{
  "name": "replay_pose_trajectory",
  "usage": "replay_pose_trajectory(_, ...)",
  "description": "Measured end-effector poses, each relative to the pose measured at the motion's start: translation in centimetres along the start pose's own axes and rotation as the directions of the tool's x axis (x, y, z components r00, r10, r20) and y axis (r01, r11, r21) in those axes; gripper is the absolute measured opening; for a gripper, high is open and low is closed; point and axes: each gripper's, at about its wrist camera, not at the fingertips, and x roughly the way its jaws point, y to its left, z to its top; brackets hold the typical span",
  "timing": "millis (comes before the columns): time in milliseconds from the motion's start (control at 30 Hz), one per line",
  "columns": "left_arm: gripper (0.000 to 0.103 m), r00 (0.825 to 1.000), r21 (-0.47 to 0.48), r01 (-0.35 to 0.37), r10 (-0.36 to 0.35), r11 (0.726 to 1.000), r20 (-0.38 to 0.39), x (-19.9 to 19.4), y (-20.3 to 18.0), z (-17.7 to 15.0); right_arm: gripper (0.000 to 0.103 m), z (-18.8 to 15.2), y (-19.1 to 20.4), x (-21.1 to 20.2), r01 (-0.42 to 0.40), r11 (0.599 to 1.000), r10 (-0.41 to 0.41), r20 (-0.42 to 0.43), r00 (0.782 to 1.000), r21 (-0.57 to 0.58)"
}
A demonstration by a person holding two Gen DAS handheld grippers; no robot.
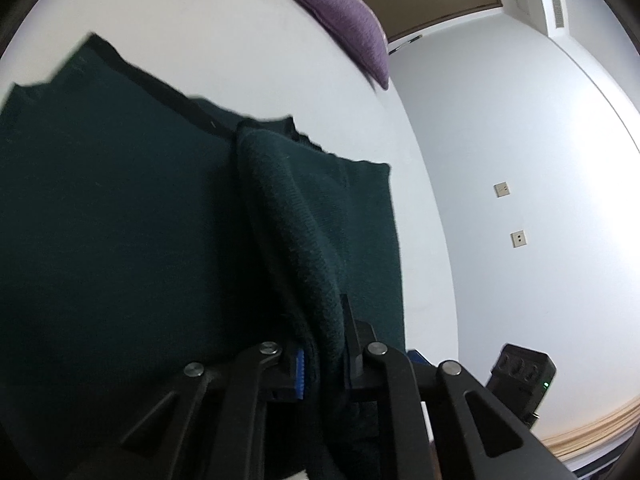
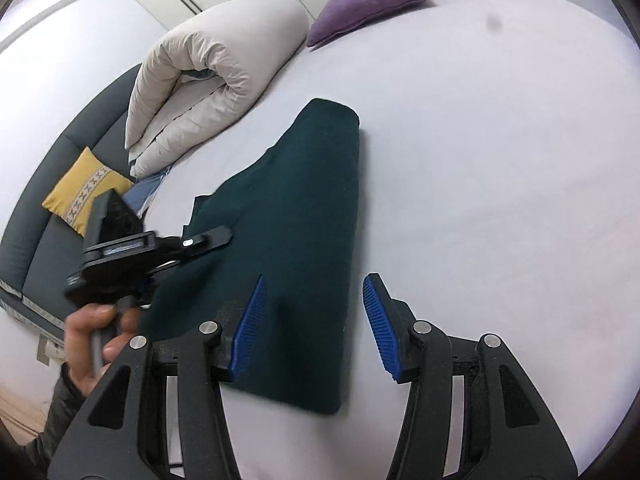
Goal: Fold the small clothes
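A dark green knit garment lies partly folded on the white bed. In the left wrist view my left gripper is shut on a bunched edge of the garment and lifts it above the flat part. The left gripper also shows in the right wrist view, at the garment's left edge. My right gripper is open and empty, hovering over the garment's near end, its blue pads apart.
A rolled beige duvet lies behind the garment. A purple cushion lies at the far end of the bed, a yellow cushion on the grey sofa to the left. A black device stands by the wall.
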Motion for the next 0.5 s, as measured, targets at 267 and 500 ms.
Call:
replay_pose_trajectory(267,0.013,0.995,-0.003,-0.033,0.033,0.999,0.099,-8.8,4.1,1.5,0.05,-1.7,7.2,5.1,-0.004,0.972,-0.011,-0.065,0.998,-0.235)
replay_pose_trajectory(500,0.013,0.989,-0.079,-0.043,0.054,0.996,0.138,-12.1,9.6,1.9,0.05,-3.5,12.5,8.0,0.005,0.932,-0.043,-0.098,0.994,-0.362)
